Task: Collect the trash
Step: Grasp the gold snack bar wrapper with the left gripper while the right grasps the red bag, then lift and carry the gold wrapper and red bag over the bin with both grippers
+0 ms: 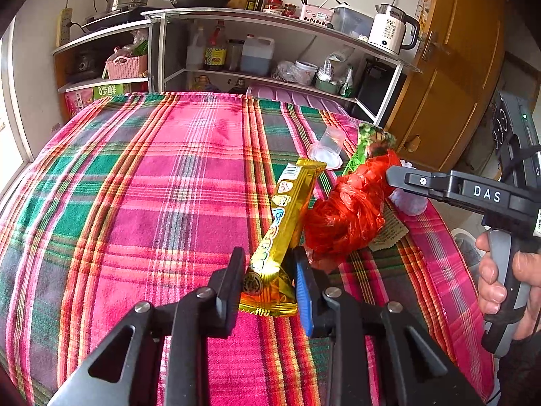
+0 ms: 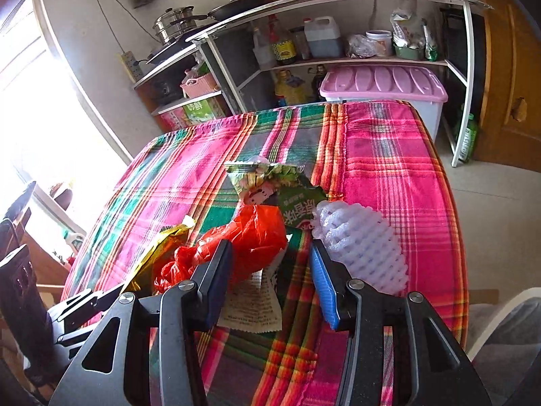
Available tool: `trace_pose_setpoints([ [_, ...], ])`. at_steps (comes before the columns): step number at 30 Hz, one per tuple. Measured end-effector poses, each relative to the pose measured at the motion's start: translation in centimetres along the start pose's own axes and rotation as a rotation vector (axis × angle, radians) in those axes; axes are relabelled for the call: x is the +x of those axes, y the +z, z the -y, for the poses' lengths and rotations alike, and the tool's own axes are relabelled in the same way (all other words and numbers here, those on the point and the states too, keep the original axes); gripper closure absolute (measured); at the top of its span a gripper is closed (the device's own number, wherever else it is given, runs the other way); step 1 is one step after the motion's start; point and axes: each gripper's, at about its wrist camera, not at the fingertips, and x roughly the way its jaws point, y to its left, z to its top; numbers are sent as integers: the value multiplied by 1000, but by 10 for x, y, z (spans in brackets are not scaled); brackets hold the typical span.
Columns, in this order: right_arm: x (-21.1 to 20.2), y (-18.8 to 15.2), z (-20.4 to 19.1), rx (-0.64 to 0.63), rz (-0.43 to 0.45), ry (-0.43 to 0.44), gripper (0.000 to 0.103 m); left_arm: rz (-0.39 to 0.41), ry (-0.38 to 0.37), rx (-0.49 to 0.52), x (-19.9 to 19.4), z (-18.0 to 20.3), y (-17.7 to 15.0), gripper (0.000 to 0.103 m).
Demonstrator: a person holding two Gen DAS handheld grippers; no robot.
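Nearest the left camera, the left hand-held gripper point(image 1: 268, 282) has its jaws partly closed around the near end of the gold wrapper point(image 1: 287, 216). The wrapper sits between the pads; the left pad looks to be against it, but whether the right pad presses is hard to tell. The wrapper's long axis runs straight away from this gripper, tilting slightly right, its far end lifted toward the clear cup point(image 1: 327, 147).

Just right of the gold wrapper lies the red bag point(image 1: 348, 213), a crumpled bundle touching it, on a printed paper sachet point(image 1: 389, 233). The right hand-held gripper point(image 2: 270, 270) comes at the red bag from the side away from the gold wrapper, jaws partly open and holding nothing. In the right wrist view the bag point(image 2: 250, 237) lies ahead and mostly left of the gap, partly hidden by the left finger, with the sachet point(image 2: 250, 308) under the gap. A white foam net point(image 2: 358, 253) lies right of the bag, outside the right finger.

Beyond the red bag sits the green packet point(image 2: 294, 199). All rest on the plaid-covered counter point(image 1: 152, 186).

The left hand is nearer the gold wrapper; the right is nearer the bag, and would likely need to shift left to centre it.
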Motion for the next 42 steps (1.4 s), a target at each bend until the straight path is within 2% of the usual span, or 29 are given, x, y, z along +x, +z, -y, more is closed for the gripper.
trace_pose_setpoints([
  [1, 1, 1, -1, -2, -1, 6, 57, 0, -1, 0, 0, 0, 0, 73],
  [3, 1, 1, -3, -14, -4, 16, 74, -2, -3, 1, 1, -1, 0, 73],
  [6, 3, -1, -6, -23, -17, 20, 90, 1, 0, 1, 0, 0, 0, 73],
  [10, 1, -8, -9, 13, -36, 57, 90, 9, 2, -6, -3, 0, -2, 73],
  [11, 0, -10, -11, 24, -39, 67, 89, 13, 3, -11, -4, -1, -2, 73],
  [13, -3, -13, -17, 35, -33, 83, 79, 26, 3, -23, -9, -4, -3, 73],
  [14, -6, -14, -21, 38, -27, 96, 59, 32, 6, -30, -11, -6, -4, 73],
  [15, -8, -15, -25, 41, -22, 113, 46, 37, 8, -36, -13, -9, -5, 73],
  [16, -10, -16, -30, 40, -17, 127, 43, 41, 8, -43, -15, -11, -6, 73],
  [18, -8, -17, -43, 16, -23, 131, 43, 48, 12, -60, -19, -18, -7, 73],
  [21, 6, -19, -56, -15, -53, 49, 43, 55, 14, -81, -24, -26, -10, 73],
  [24, 22, -19, -52, 39, -79, 2, 43, 64, 15, -95, -29, -35, -11, 73],
  [27, 32, -17, -46, 96, -94, 9, 44, 70, 14, -106, -31, -42, -14, 73],
  [30, 35, -18, -50, 84, -90, 0, 50, 69, 8, -114, -31, -47, -15, 73],
  [35, 24, -21, -63, 31, -73, 1, 52, 68, -1, -110, -32, -46, -16, 73],
  [42, -22, -35, -71, -41, -20, 15, 52, 88, -6, -96, -44, -36, -20, 73],
])
